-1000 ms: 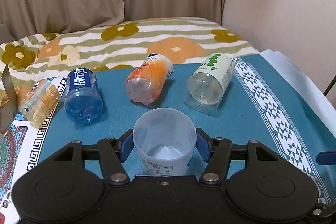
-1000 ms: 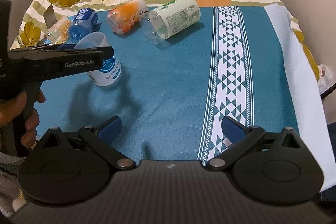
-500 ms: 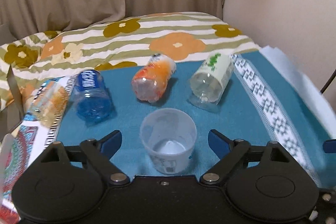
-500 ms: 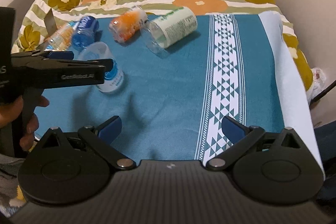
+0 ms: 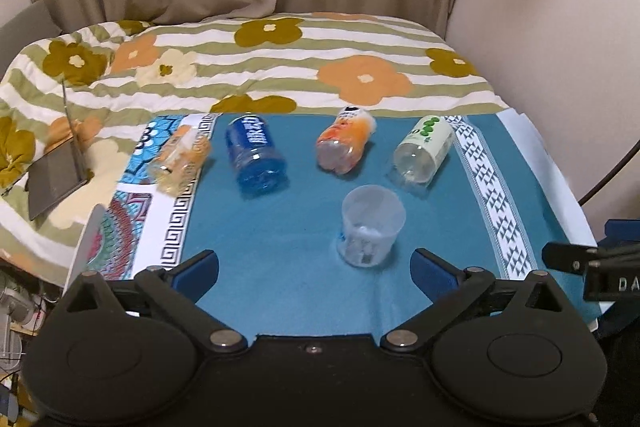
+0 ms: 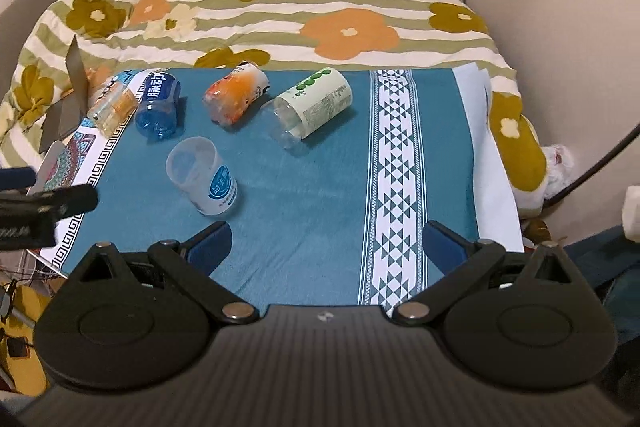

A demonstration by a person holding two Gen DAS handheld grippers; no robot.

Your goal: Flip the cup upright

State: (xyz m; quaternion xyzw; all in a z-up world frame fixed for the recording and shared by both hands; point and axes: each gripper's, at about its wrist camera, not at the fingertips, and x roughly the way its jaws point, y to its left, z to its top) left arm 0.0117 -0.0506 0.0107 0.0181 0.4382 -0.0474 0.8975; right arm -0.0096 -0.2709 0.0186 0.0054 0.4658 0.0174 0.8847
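The cup [image 5: 372, 225] [image 6: 202, 177] is seen standing upright on the blue cloth [image 5: 304, 227], mouth up, in front of four bottles [image 5: 256, 157] laid on their sides. The left hand-held gripper [image 5: 314, 267] is spread wide and kept apart from it. The right hand-held gripper [image 6: 326, 243] is likewise spread wide, holding nothing.
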